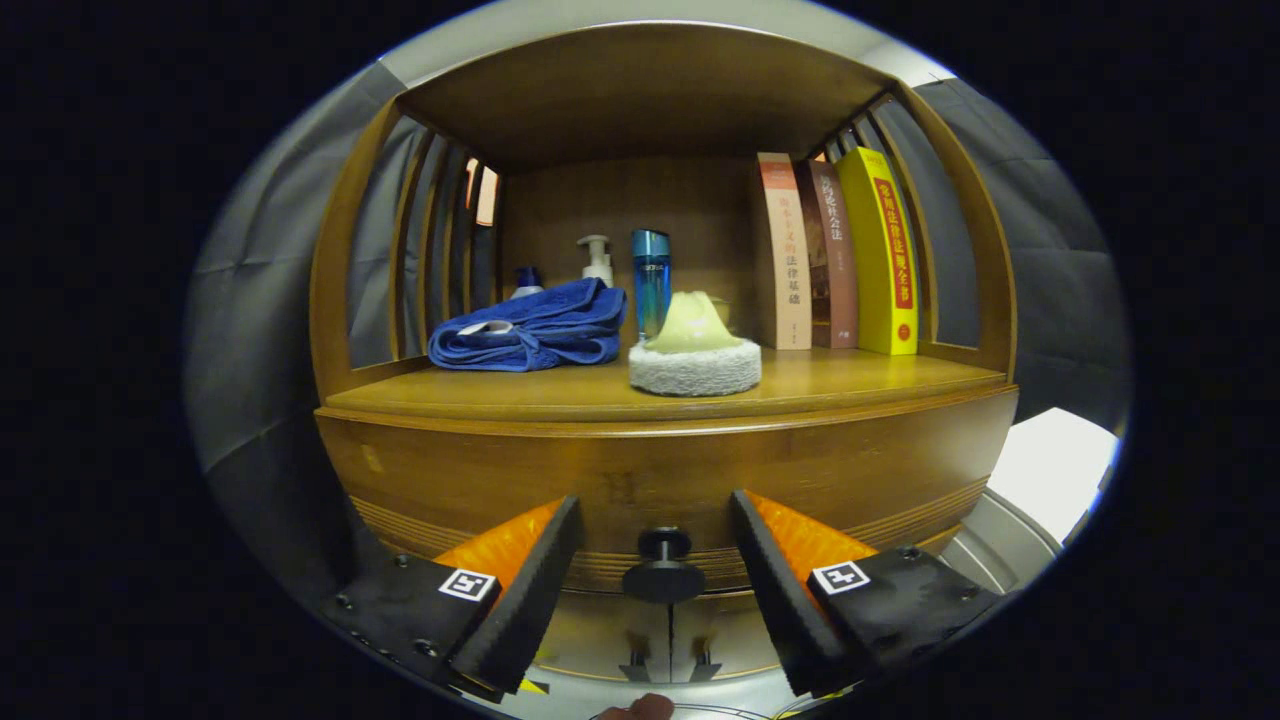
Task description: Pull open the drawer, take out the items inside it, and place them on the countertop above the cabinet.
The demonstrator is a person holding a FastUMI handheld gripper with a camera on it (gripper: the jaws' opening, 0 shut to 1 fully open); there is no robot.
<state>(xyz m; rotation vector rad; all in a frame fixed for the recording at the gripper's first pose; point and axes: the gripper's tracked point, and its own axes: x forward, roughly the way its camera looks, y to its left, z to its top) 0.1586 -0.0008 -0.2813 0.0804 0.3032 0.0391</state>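
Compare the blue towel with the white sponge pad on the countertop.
The blue towel is folded and rumpled, lying left of the bottles; the white pad is a neat round disc nearer the front edge. The pad carries a pale green lump; the towel carries nothing. Both rest on the countertop, beyond the open gripper, whose fingers flank the drawer knob.

Wooden cabinet countertop (860, 385), as we see it in gripper view. On it, left to right: folded blue towel (530, 335); behind it 2 bottles, a blue-capped one (527, 280) & white pump bottle (597, 260); tall blue bottle (651, 280); round white pad w/ pale green piece on top (694, 355); 3 books (835, 260) upright, side by side.
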